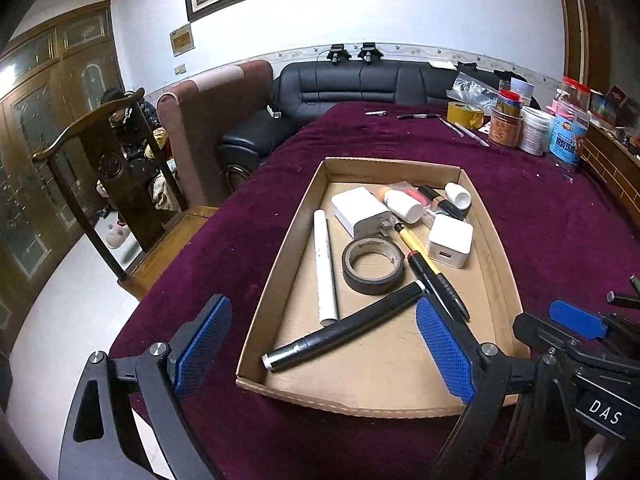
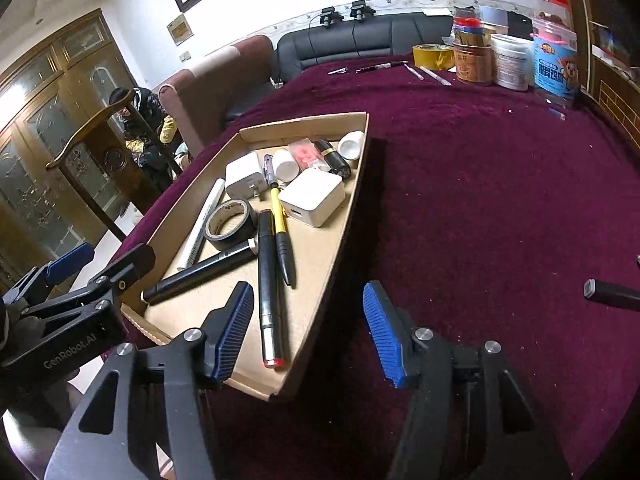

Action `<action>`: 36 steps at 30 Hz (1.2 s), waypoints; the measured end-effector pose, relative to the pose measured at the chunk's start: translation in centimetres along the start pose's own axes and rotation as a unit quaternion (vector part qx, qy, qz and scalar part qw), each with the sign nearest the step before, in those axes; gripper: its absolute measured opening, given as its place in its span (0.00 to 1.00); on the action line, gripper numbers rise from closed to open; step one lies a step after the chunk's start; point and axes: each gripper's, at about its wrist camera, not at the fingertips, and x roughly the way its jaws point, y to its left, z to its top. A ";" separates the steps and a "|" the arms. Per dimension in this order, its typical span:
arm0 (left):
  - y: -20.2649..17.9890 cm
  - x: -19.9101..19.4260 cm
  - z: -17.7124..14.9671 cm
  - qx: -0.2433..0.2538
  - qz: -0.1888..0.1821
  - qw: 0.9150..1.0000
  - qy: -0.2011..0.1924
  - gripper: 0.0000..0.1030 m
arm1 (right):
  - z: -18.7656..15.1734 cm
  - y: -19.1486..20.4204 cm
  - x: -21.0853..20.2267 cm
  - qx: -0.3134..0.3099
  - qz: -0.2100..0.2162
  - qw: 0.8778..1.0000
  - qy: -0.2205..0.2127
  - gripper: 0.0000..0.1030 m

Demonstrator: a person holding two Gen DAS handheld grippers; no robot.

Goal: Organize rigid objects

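A shallow cardboard tray point(image 1: 502, 264) point(image 2: 340, 236) lies on the purple cloth. It holds a black tape roll point(image 1: 373, 266) point(image 2: 230, 226), a white tube point(image 1: 326, 268), two white chargers point(image 1: 450, 240) point(image 1: 358, 210), a long black marker point(image 1: 344, 330) point(image 2: 200, 274), black and yellow pens point(image 1: 436, 280) point(image 2: 269, 288) and small bottles. My left gripper point(image 1: 322, 346) is open and empty over the tray's near end. My right gripper point(image 2: 308, 332) is open and empty above the tray's near right corner. A dark object point(image 2: 612, 294) lies on the cloth at the right.
At the table's far right stand a yellow tape roll point(image 1: 465, 115) point(image 2: 434, 57), several jars and tubs point(image 1: 534, 130) point(image 2: 512, 62), and loose pens point(image 1: 418, 116) point(image 2: 378, 67). A wooden chair point(image 1: 100, 172) stands left of the table, a black sofa point(image 1: 352, 84) behind it.
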 end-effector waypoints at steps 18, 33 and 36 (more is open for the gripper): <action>1.3 -6.0 -0.5 -0.062 0.018 0.986 -0.156 0.89 | -0.6 -0.4 -1.4 -0.004 -0.012 1.000 -0.014 0.55; -1.2 -4.9 1.8 -0.062 0.030 0.997 -0.044 0.99 | -0.4 -2.1 -3.2 -0.023 -0.054 0.998 -0.038 0.55; -1.2 -4.5 1.7 -0.071 0.033 0.997 -0.029 0.99 | -0.7 -1.9 -3.0 -0.036 -0.069 0.996 -0.039 0.55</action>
